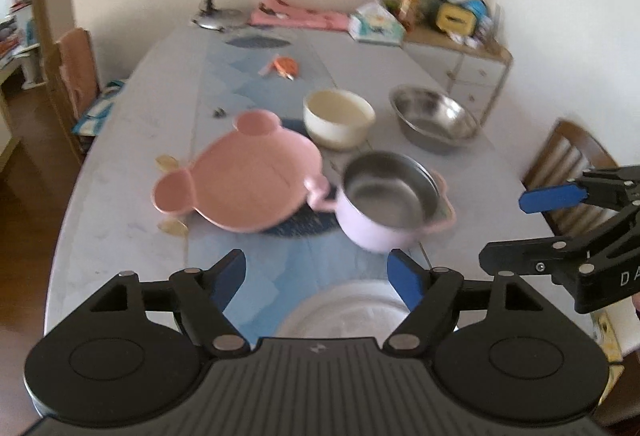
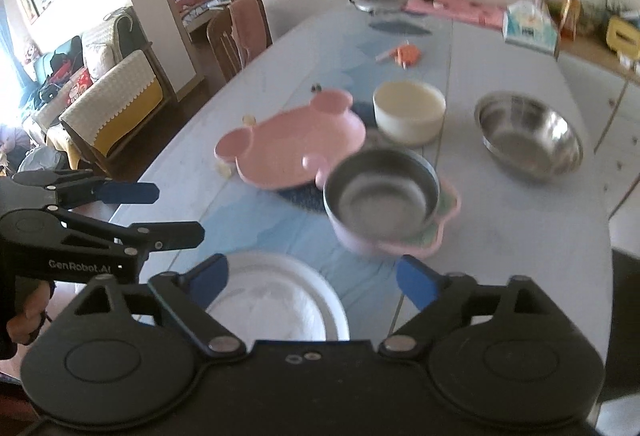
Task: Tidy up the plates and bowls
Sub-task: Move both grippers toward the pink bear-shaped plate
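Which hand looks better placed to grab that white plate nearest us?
Probably the left. The white plate lies centred between the open left gripper fingers, while it sits off toward the left finger of the open right gripper. Both hold nothing.

Long table (image 1: 132,236), pale top, blue patterned runner (image 1: 256,76) down middle. White plate (image 2: 276,296) at near edge. Pink bear-shaped plate (image 1: 248,176) mid-table, partly on dark round mat (image 1: 304,224). Steel-lined pink bowl (image 1: 388,196) just beside it, toward right edge, on flower-shaped coaster (image 2: 444,220). Cream bowl (image 1: 339,118) behind; steel bowl (image 1: 434,118) near right edge. Far end: desk lamp (image 1: 224,12), pink cloth (image 1: 300,16), tissue pack (image 1: 376,24), small orange item (image 1: 284,66).
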`<state>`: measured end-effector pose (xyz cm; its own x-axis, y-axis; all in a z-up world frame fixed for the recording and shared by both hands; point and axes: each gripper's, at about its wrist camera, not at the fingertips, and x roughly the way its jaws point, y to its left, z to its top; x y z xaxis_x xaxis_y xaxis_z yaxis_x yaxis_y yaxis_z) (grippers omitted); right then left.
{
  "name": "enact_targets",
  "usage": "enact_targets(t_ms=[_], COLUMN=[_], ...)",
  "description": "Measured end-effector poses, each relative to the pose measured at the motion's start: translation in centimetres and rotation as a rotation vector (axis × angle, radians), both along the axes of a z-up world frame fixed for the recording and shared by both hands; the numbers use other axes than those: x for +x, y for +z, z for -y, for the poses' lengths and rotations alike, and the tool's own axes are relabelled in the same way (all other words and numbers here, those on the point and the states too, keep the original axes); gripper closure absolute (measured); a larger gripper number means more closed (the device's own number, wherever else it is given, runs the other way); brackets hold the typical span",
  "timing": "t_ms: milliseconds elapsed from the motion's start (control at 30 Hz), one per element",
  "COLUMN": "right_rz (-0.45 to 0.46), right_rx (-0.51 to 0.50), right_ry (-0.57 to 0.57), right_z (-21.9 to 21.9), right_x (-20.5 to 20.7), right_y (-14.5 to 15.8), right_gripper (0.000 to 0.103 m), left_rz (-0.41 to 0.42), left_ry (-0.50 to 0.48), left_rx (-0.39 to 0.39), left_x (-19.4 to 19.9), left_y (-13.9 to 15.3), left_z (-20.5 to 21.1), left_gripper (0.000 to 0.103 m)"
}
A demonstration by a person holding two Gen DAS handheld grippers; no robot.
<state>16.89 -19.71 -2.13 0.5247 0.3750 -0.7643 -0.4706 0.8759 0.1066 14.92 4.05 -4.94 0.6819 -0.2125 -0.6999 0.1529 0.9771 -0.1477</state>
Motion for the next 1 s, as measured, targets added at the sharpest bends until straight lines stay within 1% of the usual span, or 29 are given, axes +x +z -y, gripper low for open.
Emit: enact_targets(t_ms=[167,267,400,433,500,600,700,800,900,1000], right_rz=[0.058,0.073,0.076,0.073,0.067,0.058,0.023,-0.017,-0.096,-0.169], right_rx=[-0.031,-0.03,-0.031,-0.033,-0.041,-0.06,-0.072,-0.085,-0.077,-0.07], right_ry=[0.038,0.058,0.085,0.096,0.114,0.149,0.173,0.172,0.151,0.129], right_z=[-1.3,-2.1,-3.3,-3.7,-4.4,-5.8,-7.1,-8.0,-8.4,-8.3], right_x=[2.8,5.0,8.6,9.6,11.5,14.3,16.9,18.9,20.7,21.8], right_y=[1.3,2.0,2.0,1.9,1.6,0.8,-0.5,-2.1,-3.9,-5.5], right_gripper=[0.005,0.004,0.004,0.004,0.004,0.004,0.004,0.004,0.008,0.012], left_rz=[0.023,0.024,-0.03,-0.043,-0.061,-0.089,-0.105,-0.15,-0.204,-0.228], left_ry=[0.087,0.16,0.246,0.271,0.316,0.351,0.387,0.398,0.432,0.455], left_rx=[-0.005,-0.036,-0.106,-0.107,-0.081,-0.07,-0.035,-0.018,-0.02,-0.004], left_x=[1.8,3.3,5.6,6.2,7.5,9.2,11.1,13.1,14.9,16.2], left_y=[1.0,1.1,0.4,0.1,-0.5,-1.6,-2.6,-3.8,-5.3,-6.6], left_z=[-1.3,-2.5,-4.2,-4.5,-4.9,-5.4,-5.7,-5.9,-6.5,-7.3], left_gripper=[0.024,0.024,0.024,0.024,0.024,0.024,0.024,0.024,0.024,0.024])
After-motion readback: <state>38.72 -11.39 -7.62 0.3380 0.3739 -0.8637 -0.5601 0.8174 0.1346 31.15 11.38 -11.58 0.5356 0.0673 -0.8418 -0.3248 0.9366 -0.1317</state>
